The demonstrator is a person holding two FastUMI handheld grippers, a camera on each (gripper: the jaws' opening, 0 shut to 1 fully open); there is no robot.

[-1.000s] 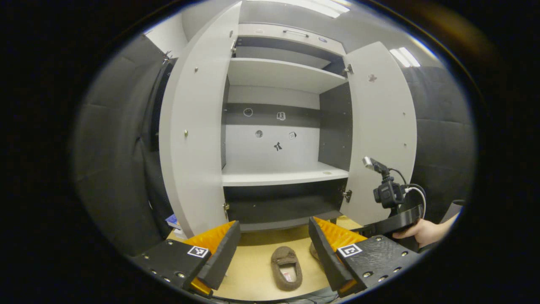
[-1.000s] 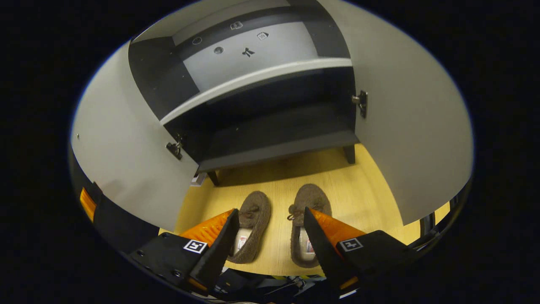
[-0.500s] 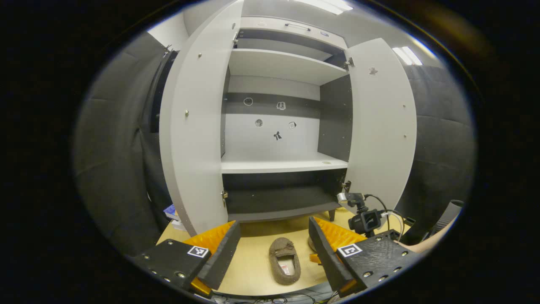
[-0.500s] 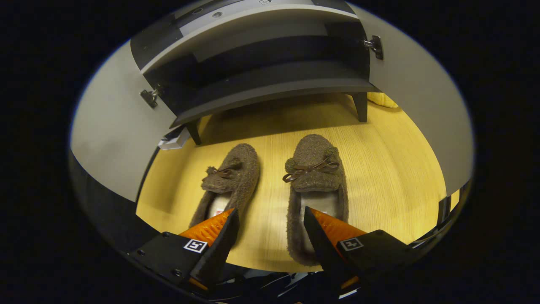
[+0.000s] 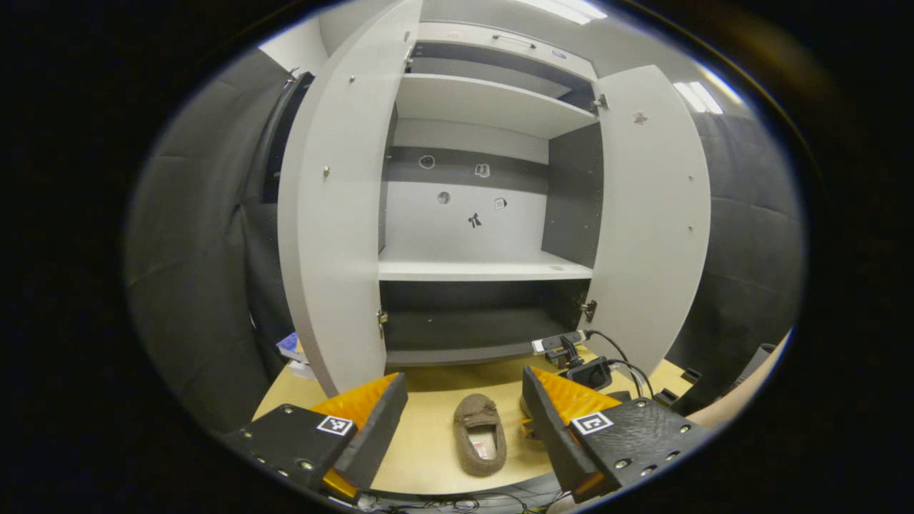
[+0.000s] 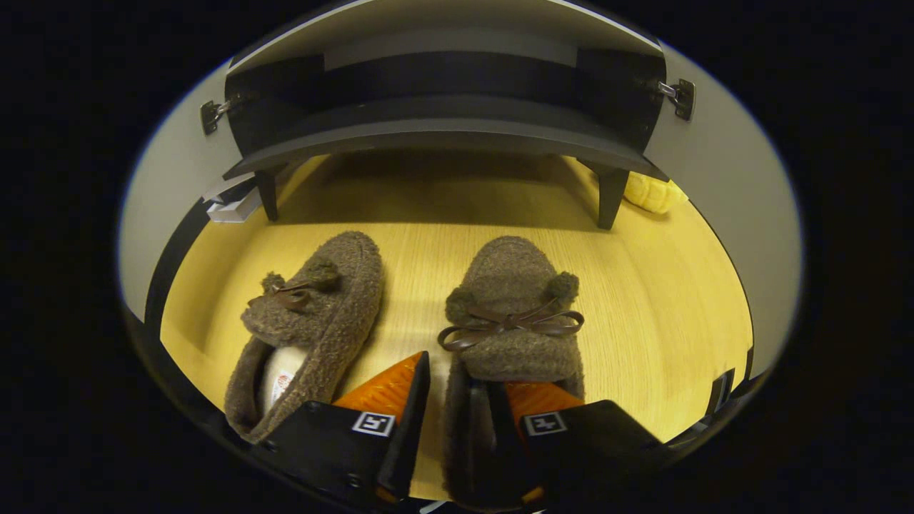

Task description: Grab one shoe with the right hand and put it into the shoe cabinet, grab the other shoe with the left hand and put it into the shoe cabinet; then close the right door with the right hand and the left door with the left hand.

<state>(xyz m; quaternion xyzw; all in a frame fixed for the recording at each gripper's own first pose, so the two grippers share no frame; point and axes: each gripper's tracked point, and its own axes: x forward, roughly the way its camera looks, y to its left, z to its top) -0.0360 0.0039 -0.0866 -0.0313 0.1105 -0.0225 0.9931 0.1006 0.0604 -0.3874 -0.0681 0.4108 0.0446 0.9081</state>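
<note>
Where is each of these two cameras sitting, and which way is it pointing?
Left gripper view: rides on the left gripper, held back and level, facing the open shoe cabinet; its two fingers show, also the right gripper and a forearm.
Right gripper view: rides on the right gripper, low over the floor, tilted down; its fingers straddle the right slipper's side wall.
Shared: the left slipper, the cabinet's bottom shelf, both doors.

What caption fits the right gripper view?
Right gripper closing on the right slipper's side wall, left slipper beside it.
</note>
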